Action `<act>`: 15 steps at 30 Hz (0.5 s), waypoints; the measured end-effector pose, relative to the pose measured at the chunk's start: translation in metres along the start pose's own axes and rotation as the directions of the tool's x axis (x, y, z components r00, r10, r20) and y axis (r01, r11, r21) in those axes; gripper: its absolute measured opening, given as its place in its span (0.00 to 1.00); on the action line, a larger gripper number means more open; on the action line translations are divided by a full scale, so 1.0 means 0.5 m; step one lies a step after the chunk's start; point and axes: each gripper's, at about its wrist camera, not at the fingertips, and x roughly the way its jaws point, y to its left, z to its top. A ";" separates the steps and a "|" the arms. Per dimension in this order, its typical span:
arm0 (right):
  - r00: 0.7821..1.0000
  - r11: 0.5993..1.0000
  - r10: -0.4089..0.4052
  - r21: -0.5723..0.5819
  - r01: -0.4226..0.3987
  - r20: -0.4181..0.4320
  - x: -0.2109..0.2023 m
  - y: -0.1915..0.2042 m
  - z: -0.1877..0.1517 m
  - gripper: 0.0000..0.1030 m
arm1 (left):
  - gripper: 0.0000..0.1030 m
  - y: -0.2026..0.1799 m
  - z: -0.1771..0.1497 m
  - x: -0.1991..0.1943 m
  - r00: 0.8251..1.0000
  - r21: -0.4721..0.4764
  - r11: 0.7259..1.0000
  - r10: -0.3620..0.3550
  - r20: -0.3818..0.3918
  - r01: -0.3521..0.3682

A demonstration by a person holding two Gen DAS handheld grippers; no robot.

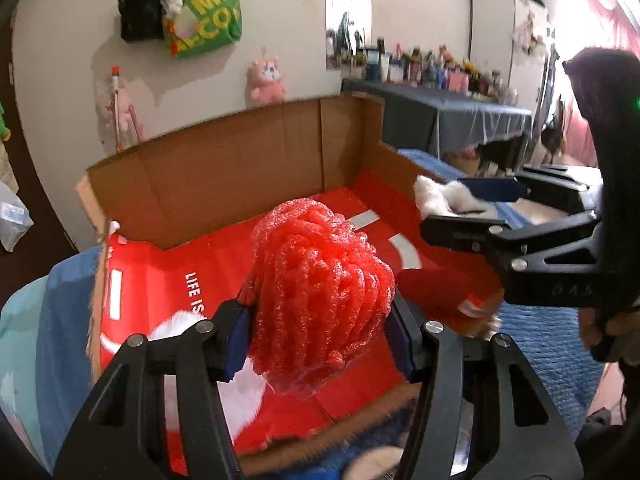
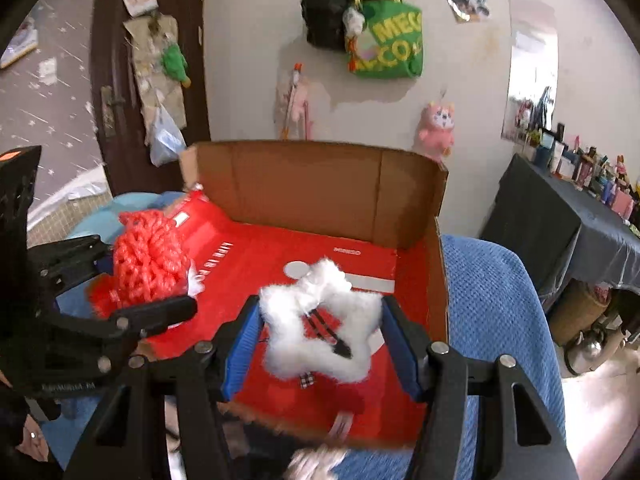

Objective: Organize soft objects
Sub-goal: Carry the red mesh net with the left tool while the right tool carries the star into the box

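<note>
Left claw (image 1: 316,340) squeezes knobbly red foam netting (image 1: 320,296) above cardboard box (image 1: 240,168).

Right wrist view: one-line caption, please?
Right hand-held gripper holds white fluffy star over red-lined cardboard box.

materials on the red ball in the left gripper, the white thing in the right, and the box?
Red netted foam ball: looks like glossy plastic foam mesh, with shiny tubular loops. White furry star-shaped plush: fluffy synthetic fur, probably; long matte fibres. Open brown box with red printed inside: corrugated cardboard, with creased matte walls and smooth red print.
</note>
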 end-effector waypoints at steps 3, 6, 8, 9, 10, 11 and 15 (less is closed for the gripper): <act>0.997 1.000 0.015 0.014 -0.014 -0.074 0.046 -0.017 0.025 0.60 | 0.53 0.015 0.017 0.042 0.998 -0.002 1.000 -0.015 -0.060 0.015; 0.991 1.000 0.017 0.007 -0.016 -0.132 0.080 -0.024 0.041 0.60 | 0.53 0.025 0.025 0.073 0.992 -0.009 1.000 -0.028 -0.120 0.028; 0.986 1.000 0.020 0.011 -0.019 -0.164 0.098 -0.028 0.046 0.60 | 0.53 0.031 0.028 0.086 0.990 -0.001 1.000 -0.019 -0.142 0.019; 0.984 1.000 0.018 0.009 -0.016 -0.177 0.107 -0.029 0.052 0.60 | 0.53 0.033 0.030 0.093 0.988 0.001 1.000 -0.019 -0.153 0.019; 0.982 1.000 0.019 0.009 -0.017 -0.190 0.117 -0.030 0.057 0.60 | 0.53 0.035 0.031 0.100 0.986 -0.001 1.000 -0.023 -0.166 0.023; 0.979 1.000 0.020 0.010 -0.018 -0.201 0.124 -0.029 0.060 0.60 | 0.53 0.037 0.031 0.105 0.984 -0.003 1.000 -0.025 -0.179 0.025; 0.968 1.000 0.017 0.027 -0.010 -0.251 0.164 -0.035 0.070 0.60 | 0.53 0.046 0.033 0.131 0.971 -0.018 1.000 -0.030 -0.236 0.026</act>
